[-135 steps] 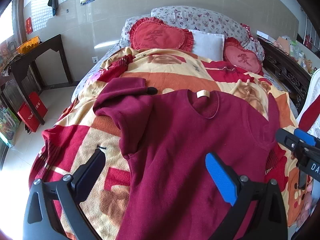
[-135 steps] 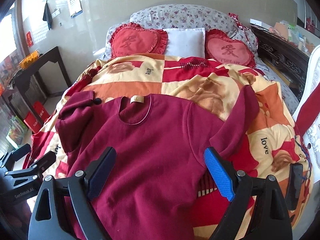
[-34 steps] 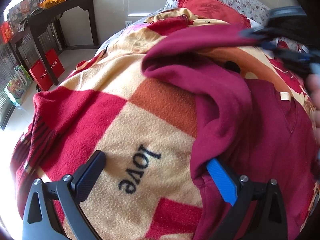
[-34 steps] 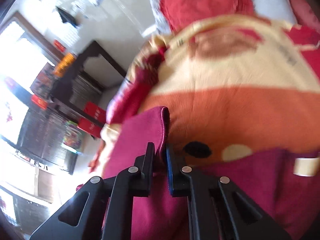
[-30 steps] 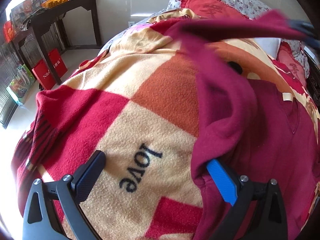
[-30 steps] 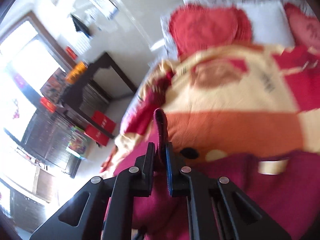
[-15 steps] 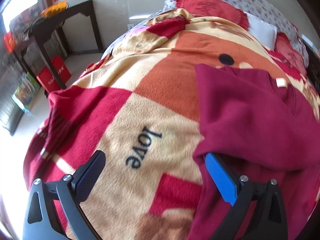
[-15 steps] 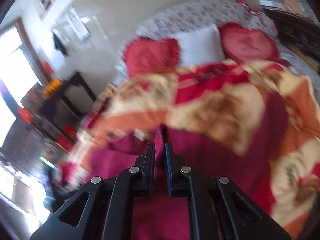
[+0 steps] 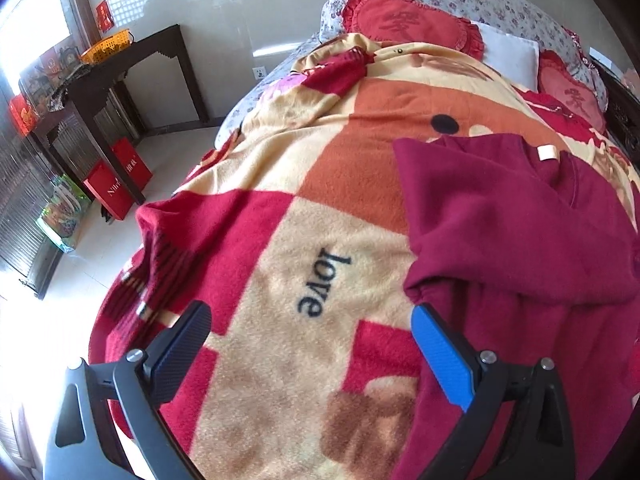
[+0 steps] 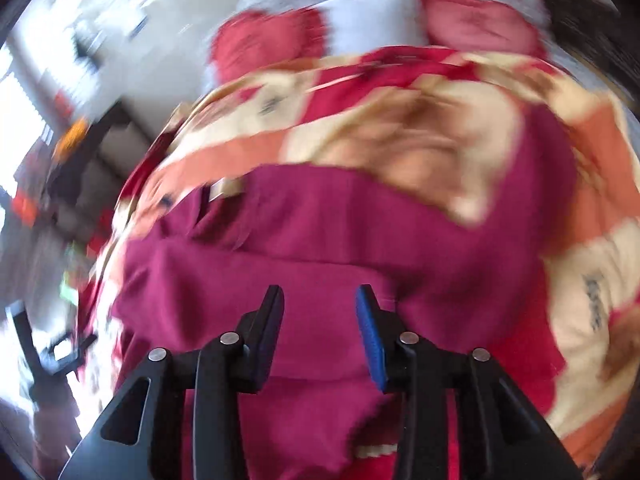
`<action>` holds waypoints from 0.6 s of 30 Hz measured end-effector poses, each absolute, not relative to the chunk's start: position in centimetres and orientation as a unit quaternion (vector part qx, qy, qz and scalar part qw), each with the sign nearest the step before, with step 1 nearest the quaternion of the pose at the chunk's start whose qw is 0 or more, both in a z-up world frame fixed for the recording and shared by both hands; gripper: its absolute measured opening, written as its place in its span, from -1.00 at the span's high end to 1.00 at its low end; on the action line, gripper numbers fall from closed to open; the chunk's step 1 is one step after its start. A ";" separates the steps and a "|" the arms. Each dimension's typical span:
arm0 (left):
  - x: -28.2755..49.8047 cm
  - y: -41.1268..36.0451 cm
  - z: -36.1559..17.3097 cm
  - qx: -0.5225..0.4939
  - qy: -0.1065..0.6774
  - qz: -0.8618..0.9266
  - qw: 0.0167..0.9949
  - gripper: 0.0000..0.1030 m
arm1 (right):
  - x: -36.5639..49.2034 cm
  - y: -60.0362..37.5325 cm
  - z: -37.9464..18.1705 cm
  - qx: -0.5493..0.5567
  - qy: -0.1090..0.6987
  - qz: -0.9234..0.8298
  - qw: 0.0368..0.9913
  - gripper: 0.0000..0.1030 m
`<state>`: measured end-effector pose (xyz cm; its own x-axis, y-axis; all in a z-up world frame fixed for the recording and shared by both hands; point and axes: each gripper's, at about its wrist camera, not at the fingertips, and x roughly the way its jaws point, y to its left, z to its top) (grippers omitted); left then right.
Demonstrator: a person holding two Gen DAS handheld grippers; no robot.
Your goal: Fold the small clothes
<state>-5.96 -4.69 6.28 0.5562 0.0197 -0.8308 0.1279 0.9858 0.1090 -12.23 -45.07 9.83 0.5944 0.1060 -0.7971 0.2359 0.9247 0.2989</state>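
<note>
Lying on the fleecy checked blanket (image 9: 320, 208) of the bed, the maroon sweatshirt (image 9: 520, 216) has one sleeve folded across its soft chest. Right hand-held gripper (image 10: 320, 300) has just been opening, nothing between; left hand-held gripper (image 9: 308, 332) gapes empty.

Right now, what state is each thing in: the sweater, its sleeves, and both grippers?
Maroon sweater: flat on the blanket, label up.
Folded sleeve: laid across the chest.
Other sleeve: spread out, unfolded.
Left gripper: open, empty.
Right gripper: jaws just opened, sleeve released.
</note>
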 end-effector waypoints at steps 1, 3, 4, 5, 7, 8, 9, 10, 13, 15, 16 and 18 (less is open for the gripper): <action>-6.0 -4.8 6.3 0.075 0.472 -0.035 0.878 -0.98 | -11.8 -44.2 10.0 0.169 0.448 -0.041 0.877 0.64; -6.1 -5.1 6.1 0.073 0.474 -0.039 0.877 -0.98 | -11.3 -43.6 9.9 0.143 0.446 -0.057 0.882 0.64; -6.1 -5.2 6.0 0.073 0.474 -0.042 0.877 -0.98 | -11.2 -43.9 9.6 0.144 0.448 -0.066 0.880 0.64; -6.1 -5.5 5.9 0.074 0.473 -0.045 0.877 -0.98 | -11.1 -44.5 9.2 0.150 0.451 -0.077 0.876 0.63; -6.0 -6.1 5.4 0.078 0.475 -0.049 0.875 -0.98 | -11.5 -45.9 7.9 0.158 0.462 -0.109 0.866 0.62; -5.9 -6.4 5.0 0.080 0.478 -0.050 0.873 -0.98 | -11.6 -46.4 7.2 0.157 0.470 -0.121 0.860 0.62; -5.7 -6.7 4.6 0.082 0.481 -0.051 0.872 -0.98 | -11.7 -47.0 6.5 0.158 0.476 -0.125 0.856 0.62; -5.6 -7.0 4.2 0.084 0.483 -0.050 0.870 -0.98 | -11.6 -47.2 5.5 0.163 0.483 -0.119 0.852 0.62; -5.3 -7.5 3.1 0.094 0.491 -0.043 0.865 -0.98 | -11.1 -46.8 4.1 0.156 0.496 -0.111 0.847 0.89; -5.2 -7.3 2.8 0.092 0.491 -0.040 0.865 -0.98 | -11.2 -46.4 4.8 0.142 0.484 -0.114 0.856 1.00; -5.1 -7.1 2.7 0.090 0.492 -0.037 0.865 -0.98 | -11.6 -46.3 5.8 0.135 0.469 -0.112 0.865 1.00; -4.9 -6.7 2.5 0.084 0.495 -0.031 0.864 -0.98 | -12.4 -46.3 7.8 0.130 0.435 -0.105 0.885 1.00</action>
